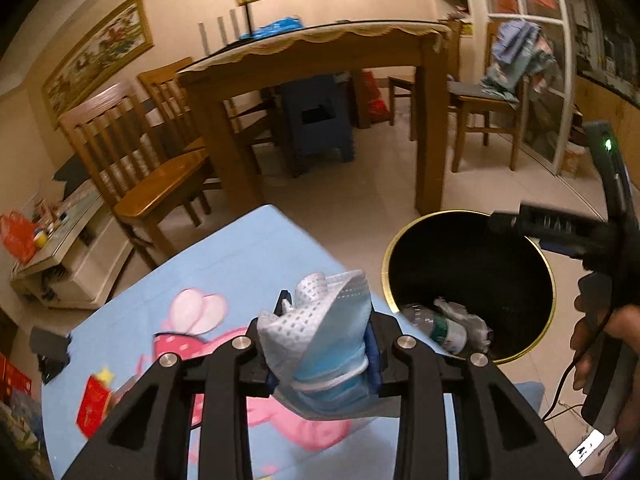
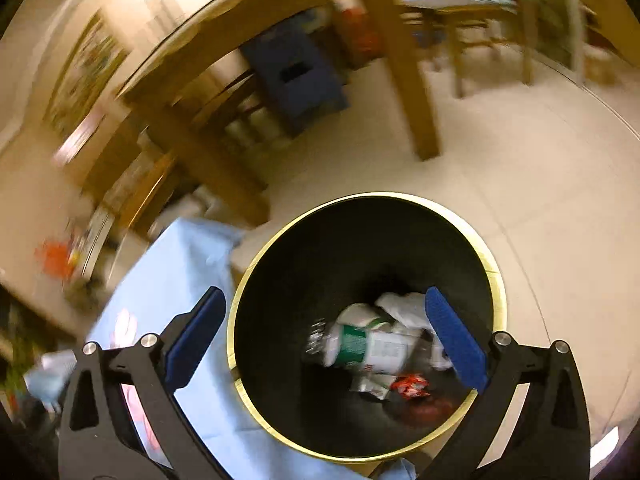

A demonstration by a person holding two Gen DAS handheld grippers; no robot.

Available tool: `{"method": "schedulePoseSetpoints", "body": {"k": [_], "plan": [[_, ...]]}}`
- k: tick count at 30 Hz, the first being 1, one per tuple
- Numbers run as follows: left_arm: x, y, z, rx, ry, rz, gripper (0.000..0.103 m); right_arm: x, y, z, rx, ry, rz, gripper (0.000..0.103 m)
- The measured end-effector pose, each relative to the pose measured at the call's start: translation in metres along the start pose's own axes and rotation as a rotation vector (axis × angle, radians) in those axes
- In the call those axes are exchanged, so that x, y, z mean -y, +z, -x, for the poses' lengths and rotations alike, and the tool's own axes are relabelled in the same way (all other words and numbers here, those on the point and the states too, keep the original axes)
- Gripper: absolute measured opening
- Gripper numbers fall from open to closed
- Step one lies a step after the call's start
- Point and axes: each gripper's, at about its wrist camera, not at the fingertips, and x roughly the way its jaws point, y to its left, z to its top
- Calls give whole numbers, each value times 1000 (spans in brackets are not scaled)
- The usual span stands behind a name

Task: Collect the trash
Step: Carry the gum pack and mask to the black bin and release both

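Observation:
A crumpled wad of blue and white face masks (image 1: 320, 336) sits between the blue pads of my left gripper (image 1: 326, 320), which is shut on it above the corner of the blue-covered table. To its right stands a black bin with a gold rim (image 1: 386, 264). My right gripper (image 2: 324, 332) hangs over the bin's mouth (image 2: 236, 320), jaws wide apart with nothing between them. In the bin lie a crushed bottle with a green label (image 2: 360, 344), white crumpled paper (image 2: 400, 304) and a red wrapper (image 2: 410, 386). The right gripper's black body (image 1: 580, 236) also shows in the left wrist view.
The table's blue cloth with a pink cartoon (image 1: 240, 264) carries a red box (image 1: 94, 404). Beyond stand a wooden dining table (image 1: 320, 52), chairs (image 1: 152, 184) and a blue stool (image 1: 320, 120). A hand (image 1: 600, 340) grips the right tool. Pale floor tiles (image 2: 520, 160) surround the bin.

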Motion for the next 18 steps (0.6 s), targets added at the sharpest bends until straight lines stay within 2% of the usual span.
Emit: {"method": "schedulePoseSetpoints", "body": {"k": [1, 3, 6, 9, 11, 12, 13, 14, 18], "plan": [[7, 2, -4, -4, -13, -8, 31, 10, 2, 1, -6, -30, -63, 99], [21, 6, -11, -12, -36, -21, 31, 29, 6, 0, -22, -35, -172, 99], [35, 10, -20, -24, -61, -39, 31, 55, 8, 6, 1, 22, -306, 99], [56, 22, -33, -28, -91, -67, 31, 71, 8, 17, 43, 33, -369, 99], [68, 32, -41, -28, -103, -86, 33, 76, 9, 23, 62, -10, -380, 99], [74, 37, -44, -27, -117, -93, 42, 79, 10, 25, 66, -40, -377, 99], [81, 43, -47, -20, -132, -102, 56, 83, 11, 27, 71, -73, -373, 99], [86, 47, -49, -8, -135, -109, 60, 86, 11, 29, 74, -85, -377, 99], [93, 48, -50, 4, -156, -106, 62, 96, 11, 40, 128, -68, -390, 99]]}}
